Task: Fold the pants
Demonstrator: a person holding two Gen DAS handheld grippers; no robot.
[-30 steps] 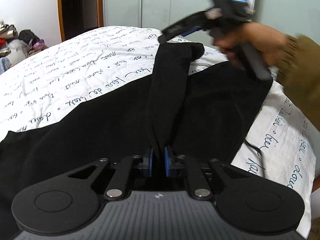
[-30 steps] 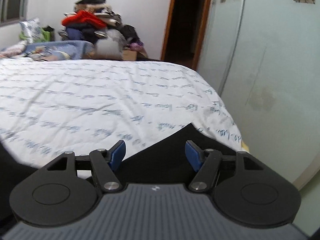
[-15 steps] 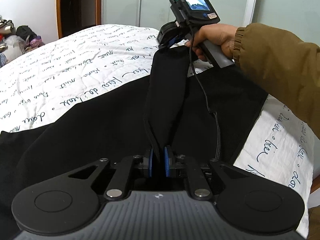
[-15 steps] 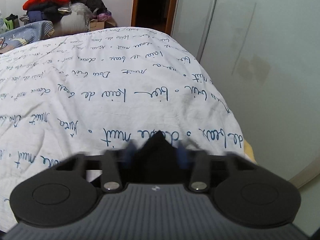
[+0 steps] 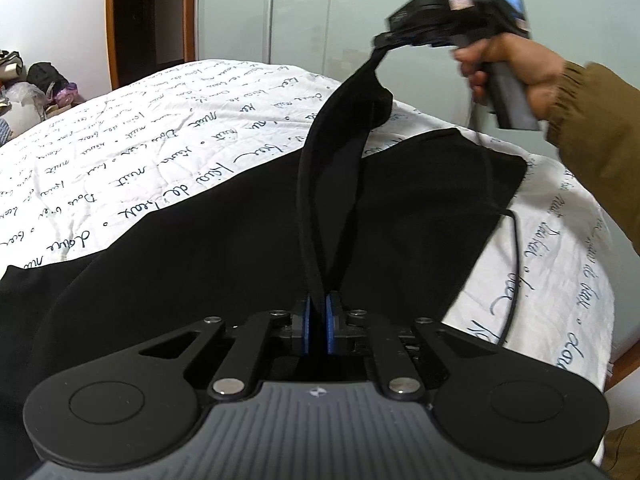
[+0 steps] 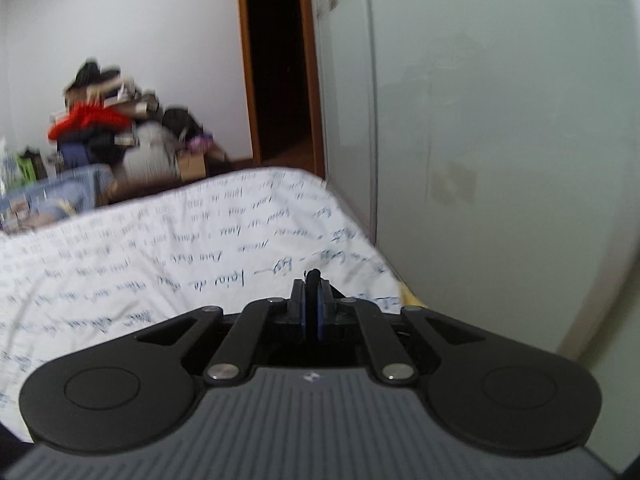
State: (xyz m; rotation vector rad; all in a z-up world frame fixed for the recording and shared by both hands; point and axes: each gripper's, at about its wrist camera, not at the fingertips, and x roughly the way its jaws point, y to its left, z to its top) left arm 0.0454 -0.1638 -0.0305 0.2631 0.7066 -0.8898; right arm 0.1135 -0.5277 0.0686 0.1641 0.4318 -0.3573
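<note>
Pants point(image 5: 248, 240): black, spread flat across bed point(image 5: 152, 148) with script-printed white cover; one edge strip raised off the rest, stretched taut between the two grippers.

Left gripper point(image 5: 318, 320): blue pads pressed together on near end of raised strip, low above the garment.

Right gripper point(image 5: 404, 42): gripped by hand point(image 5: 516, 68) in brown sleeve point(image 5: 596, 132), lifted above far corner of bed; jaws just closed, now pinching far end of strip, a sliver of black cloth showing between the pads in own view point(image 6: 313, 300). View blurred.

Cable point(image 5: 514, 248): trailing from right gripper over cloth and cover.

Step in hand, judged: edge secured at both ends and raised, first fold about to be carried over.

Next move, judged: both ends carried together across the garment at equal height, strip kept taut, edge laid on opposite edge before release; cable to be kept out of the fold.

Surroundings: wardrobe doors point(image 6: 500, 140), open doorway point(image 6: 280, 72), clothes pile point(image 6: 104, 128) beyond bed.
</note>
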